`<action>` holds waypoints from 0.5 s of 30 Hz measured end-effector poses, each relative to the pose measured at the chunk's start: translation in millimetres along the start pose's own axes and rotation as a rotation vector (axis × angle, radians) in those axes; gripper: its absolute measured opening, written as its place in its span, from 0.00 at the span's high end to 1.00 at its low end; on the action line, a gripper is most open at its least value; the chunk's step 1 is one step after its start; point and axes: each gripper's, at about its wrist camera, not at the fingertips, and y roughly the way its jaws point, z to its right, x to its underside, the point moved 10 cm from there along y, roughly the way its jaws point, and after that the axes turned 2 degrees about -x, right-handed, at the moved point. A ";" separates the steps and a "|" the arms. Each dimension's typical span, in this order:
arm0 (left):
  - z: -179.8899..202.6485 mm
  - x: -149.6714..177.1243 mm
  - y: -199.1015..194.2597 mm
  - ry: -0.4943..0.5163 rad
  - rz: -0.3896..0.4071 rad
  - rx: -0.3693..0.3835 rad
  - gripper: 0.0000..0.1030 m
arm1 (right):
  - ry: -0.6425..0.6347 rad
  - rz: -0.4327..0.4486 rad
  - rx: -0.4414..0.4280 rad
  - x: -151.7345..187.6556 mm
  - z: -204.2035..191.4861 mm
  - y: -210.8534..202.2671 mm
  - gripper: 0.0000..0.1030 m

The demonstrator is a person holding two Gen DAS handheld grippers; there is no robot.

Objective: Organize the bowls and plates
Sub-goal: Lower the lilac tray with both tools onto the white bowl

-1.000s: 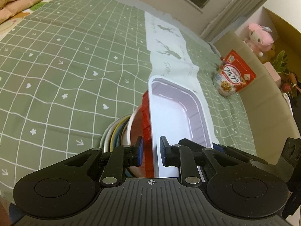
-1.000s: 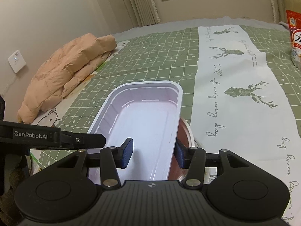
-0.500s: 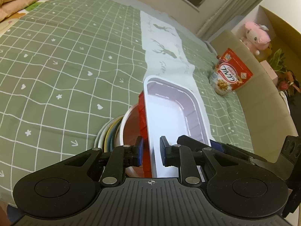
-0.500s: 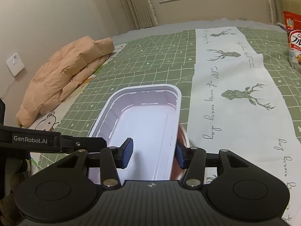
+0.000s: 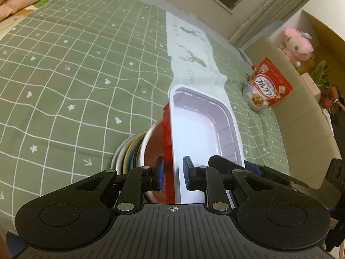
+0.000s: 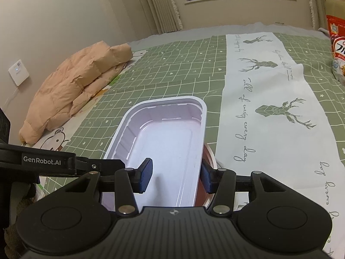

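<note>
Between both grippers, white tray (image 5: 200, 133) above bowls (image 5: 148, 149)

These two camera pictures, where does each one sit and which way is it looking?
Left wrist view: rides on the left claw, looking down over the white tray, stacked bowls and cereal bag; the other claw's black arm shows at right.
Right wrist view: rides on the right claw, facing the tray, the folded peach quilt and the window; the left claw's arm shows at left.
Shared: tray, deer-print cloth, green checked cover.
</note>
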 end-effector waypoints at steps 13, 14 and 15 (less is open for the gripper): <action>-1.5 -0.5 -6.4 -0.013 0.013 0.008 0.80 | -0.009 0.008 -0.010 -1.6 -5.0 -3.1 0.54; -1.7 -0.4 -6.8 -0.012 0.014 0.007 0.80 | -0.010 0.009 -0.009 -1.8 -5.0 -3.1 0.54; -1.5 -0.3 -6.9 -0.011 0.014 0.006 0.80 | -0.011 0.009 -0.009 -1.6 -5.3 -3.0 0.54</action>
